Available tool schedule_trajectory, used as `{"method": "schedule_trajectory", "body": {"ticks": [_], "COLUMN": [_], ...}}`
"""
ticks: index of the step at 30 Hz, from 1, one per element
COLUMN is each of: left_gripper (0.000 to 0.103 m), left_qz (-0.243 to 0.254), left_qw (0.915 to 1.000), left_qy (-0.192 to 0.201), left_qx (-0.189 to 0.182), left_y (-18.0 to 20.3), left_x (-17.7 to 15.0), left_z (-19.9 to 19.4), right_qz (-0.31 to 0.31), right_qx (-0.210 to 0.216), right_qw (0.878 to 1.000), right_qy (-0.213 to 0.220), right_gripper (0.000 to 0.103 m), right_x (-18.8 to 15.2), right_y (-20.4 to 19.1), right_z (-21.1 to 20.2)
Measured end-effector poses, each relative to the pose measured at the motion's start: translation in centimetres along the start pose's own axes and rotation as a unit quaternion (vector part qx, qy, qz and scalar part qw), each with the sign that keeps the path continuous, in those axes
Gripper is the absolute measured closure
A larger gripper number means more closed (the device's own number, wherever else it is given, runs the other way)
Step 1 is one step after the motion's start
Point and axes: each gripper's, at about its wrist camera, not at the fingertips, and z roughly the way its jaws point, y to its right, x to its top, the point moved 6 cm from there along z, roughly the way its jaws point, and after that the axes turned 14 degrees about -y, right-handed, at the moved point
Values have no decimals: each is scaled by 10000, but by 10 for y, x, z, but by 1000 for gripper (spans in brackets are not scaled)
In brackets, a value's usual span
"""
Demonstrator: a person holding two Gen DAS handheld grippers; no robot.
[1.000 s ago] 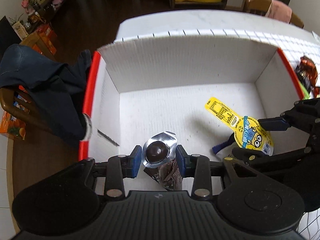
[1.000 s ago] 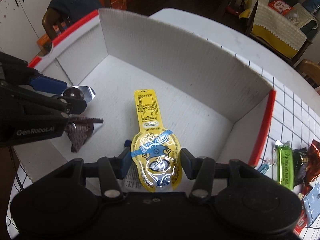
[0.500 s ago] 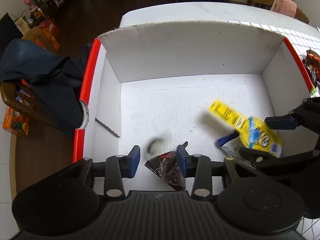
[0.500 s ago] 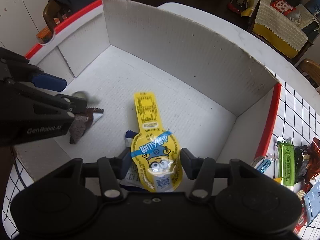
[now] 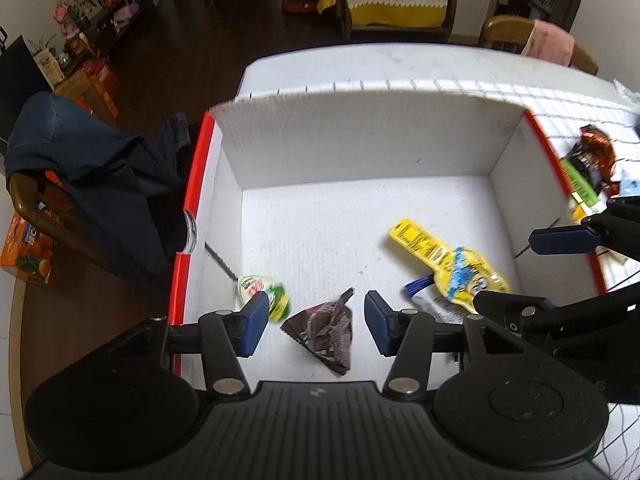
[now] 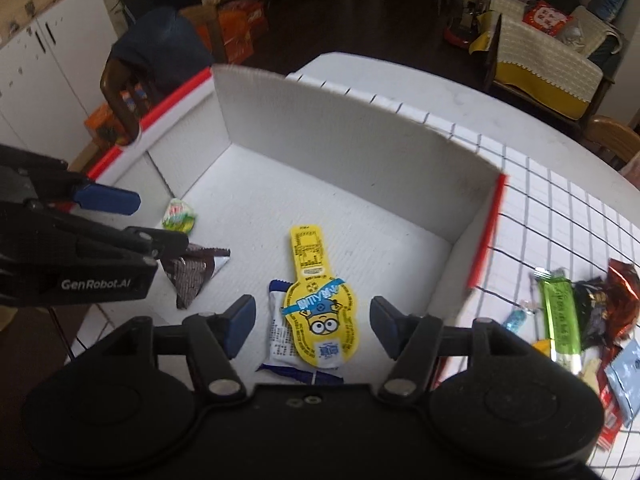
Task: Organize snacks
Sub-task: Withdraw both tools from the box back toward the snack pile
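The white box [image 5: 360,148] holds, left to right, a green jelly cup [image 5: 264,290] beside the left gripper [image 5: 312,322], a brown wrapper [image 5: 324,328] below its opening, empty jaws, and a yellow packet [image 6: 320,304] lying on a white pouch [image 6: 280,336] under the right gripper [image 6: 312,326], also opening, gripping nothing.

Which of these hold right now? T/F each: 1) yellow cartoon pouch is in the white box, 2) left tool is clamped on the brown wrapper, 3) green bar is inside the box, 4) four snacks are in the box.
1. The yellow cartoon pouch lies on the floor of the white box. True.
2. The left tool is clamped on the brown wrapper. False: its jaws are opening, clear of the wrapper lying below.
3. The green bar is inside the box. False: it lies outside, on the gridded tabletop.
4. Four snacks are in the box. True: pouch, wrapper, green-and-white cup, blue-and-white packet.
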Motion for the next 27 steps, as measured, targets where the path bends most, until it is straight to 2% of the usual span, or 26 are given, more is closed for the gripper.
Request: {"method": "schedule_trajectory", "body": {"ticks": [2, 8, 13, 17, 27], "left_gripper": [46, 44, 38, 38, 24], "left_qz": [17, 100, 225, 315, 563], "left_qw": [9999, 9987, 9968, 9952, 9889], "left_qy": [147, 482, 723, 858, 1280], "left_qx": [-47, -164, -237, -350, -494], "left_y": [3, 19, 38, 54, 106], "left_x": [-1, -3, -5, -7, -11], "left_z": [-11, -39, -58, -70, -95], "right_qz": [43, 259, 407, 486, 767], "right_qx": [25, 157, 255, 275, 352], "right_qw": [9999, 9986, 9964, 9943, 9887], "right_qy": [111, 442, 697, 908, 1241], "right_gripper": [39, 33, 32, 22, 19], "right_x": [-4, -18, -31, -44, -81], "right_y": [3, 16, 29, 40, 76], "right_z": [-10, -41, -65, -85, -117]}}
